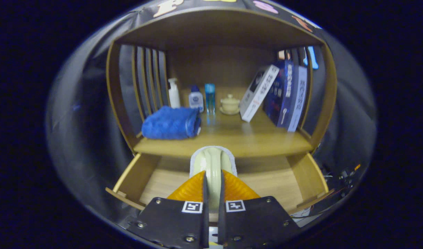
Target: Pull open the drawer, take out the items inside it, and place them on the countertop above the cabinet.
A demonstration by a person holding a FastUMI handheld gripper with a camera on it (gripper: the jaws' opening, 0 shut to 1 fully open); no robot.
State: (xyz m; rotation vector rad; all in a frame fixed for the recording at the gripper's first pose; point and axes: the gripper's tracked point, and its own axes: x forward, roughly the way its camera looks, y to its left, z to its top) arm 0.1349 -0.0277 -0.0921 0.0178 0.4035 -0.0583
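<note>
Dim, warm light on the shelf; heavy fisheye bending, soft blurred edges.

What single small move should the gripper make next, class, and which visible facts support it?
Probably carry the pale green item forward and set it on the countertop. The gripper is shut on it above the open drawer, and bare wood lies between the blue towel and the books.

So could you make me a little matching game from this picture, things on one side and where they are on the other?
Things:
1. pale brush
2. blue towel
3. white book
4. drawer

Places or states:
A. leaning against the dark books
B. pulled open below the countertop
C. folded beside the slatted side wall
D. clamped between the gripper fingers

Pairs: 1-D, 2-C, 3-A, 4-B
</note>
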